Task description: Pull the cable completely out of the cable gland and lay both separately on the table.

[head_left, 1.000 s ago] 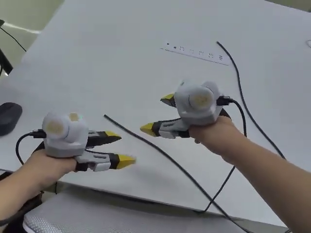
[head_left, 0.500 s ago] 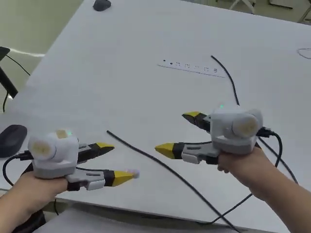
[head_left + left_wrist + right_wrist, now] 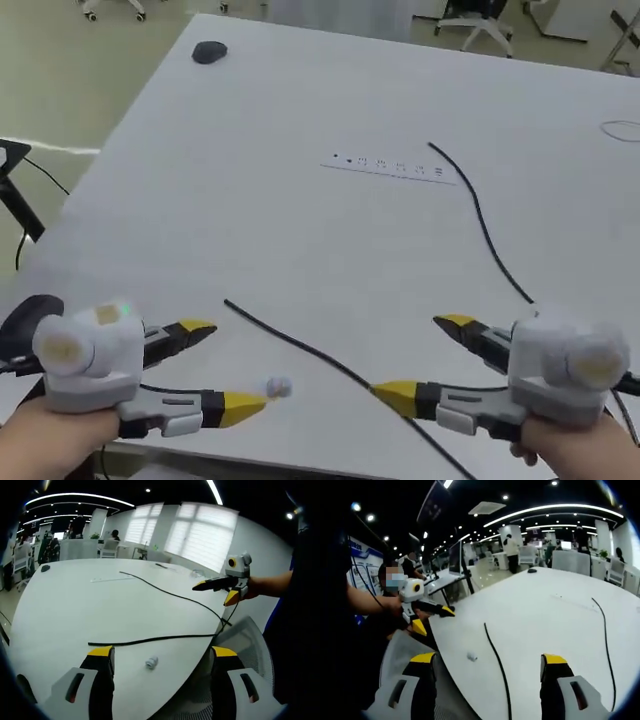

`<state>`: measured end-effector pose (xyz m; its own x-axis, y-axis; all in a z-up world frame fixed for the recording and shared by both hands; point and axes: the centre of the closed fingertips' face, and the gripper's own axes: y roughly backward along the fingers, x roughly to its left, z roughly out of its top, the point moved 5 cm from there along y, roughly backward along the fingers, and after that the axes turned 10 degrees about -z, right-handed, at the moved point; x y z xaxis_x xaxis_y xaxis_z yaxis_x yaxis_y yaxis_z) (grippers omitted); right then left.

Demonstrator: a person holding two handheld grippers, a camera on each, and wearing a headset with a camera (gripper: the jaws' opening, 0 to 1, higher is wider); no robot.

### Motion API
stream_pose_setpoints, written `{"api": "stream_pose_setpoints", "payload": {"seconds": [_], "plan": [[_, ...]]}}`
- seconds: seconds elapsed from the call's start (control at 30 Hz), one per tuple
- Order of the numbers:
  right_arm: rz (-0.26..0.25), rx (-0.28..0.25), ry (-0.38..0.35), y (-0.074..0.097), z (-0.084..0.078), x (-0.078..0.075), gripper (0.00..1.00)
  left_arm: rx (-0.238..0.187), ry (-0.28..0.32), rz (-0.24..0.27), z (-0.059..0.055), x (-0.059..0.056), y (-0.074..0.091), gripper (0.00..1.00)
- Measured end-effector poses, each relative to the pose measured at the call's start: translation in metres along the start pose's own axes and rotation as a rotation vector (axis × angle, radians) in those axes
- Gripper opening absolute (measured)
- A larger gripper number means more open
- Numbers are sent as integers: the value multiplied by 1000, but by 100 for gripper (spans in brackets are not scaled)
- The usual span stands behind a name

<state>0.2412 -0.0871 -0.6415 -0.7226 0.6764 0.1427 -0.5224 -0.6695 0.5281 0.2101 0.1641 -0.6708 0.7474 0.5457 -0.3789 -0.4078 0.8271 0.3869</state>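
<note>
two claws (image 3: 232, 365) (image 3: 415, 358), two black cables (image 3: 300, 345) (image 3: 480, 220), one cable gland (image 3: 278, 386), one power strip (image 3: 390, 167)

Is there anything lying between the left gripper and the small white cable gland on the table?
Nothing visible does. The cable gland lies on the bare table just ahead of the open left gripper, between the lines of its jaws. The black cable lies beyond the gland, apart from it.

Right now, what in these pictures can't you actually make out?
Cable gland: too small in the head view and both gripper views to show its thread or nut.
Cable: its near end runs under the right gripper and off the head view's bottom edge.
Power strip: switch and sockets too small to read, head view.
Second cable: lower end hidden behind the right gripper, head view.
</note>
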Motion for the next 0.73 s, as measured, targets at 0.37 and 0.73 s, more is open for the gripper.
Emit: {"api": "stream_pose_setpoints", "payload": {"seconds": [0.37, 0.73], "plan": [[0, 100, -12, 13, -38, 1, 98, 29, 35, 15, -10, 0, 10, 89], [2, 166, 14, 11, -47, 5, 99, 81, 67, 15, -24, 2, 17, 99]]}}
